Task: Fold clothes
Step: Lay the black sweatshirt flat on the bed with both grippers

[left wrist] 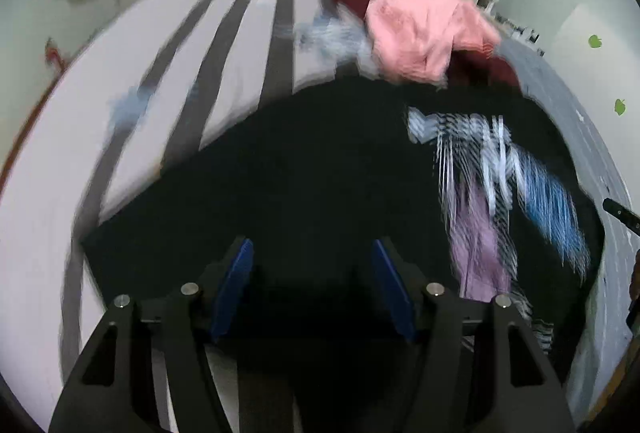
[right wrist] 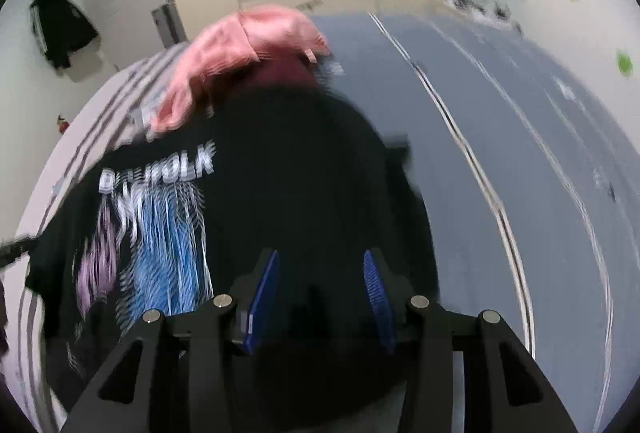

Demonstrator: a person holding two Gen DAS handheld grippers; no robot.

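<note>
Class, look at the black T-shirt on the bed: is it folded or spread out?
Spread out, not neatly folded. The black T-shirt lies wide across the bed, its printed front showing; blur hides small creases.

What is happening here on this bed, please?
A person is folding clothes on a bed with a striped sheet, holding a gripper in each hand. The left gripper and the right gripper are both open, hovering over a black T-shirt with a blue and purple print, and neither grips it. A pink garment lies in a heap behind the shirt. The pictures are blurred, so the hands seem to be moving.
</note>
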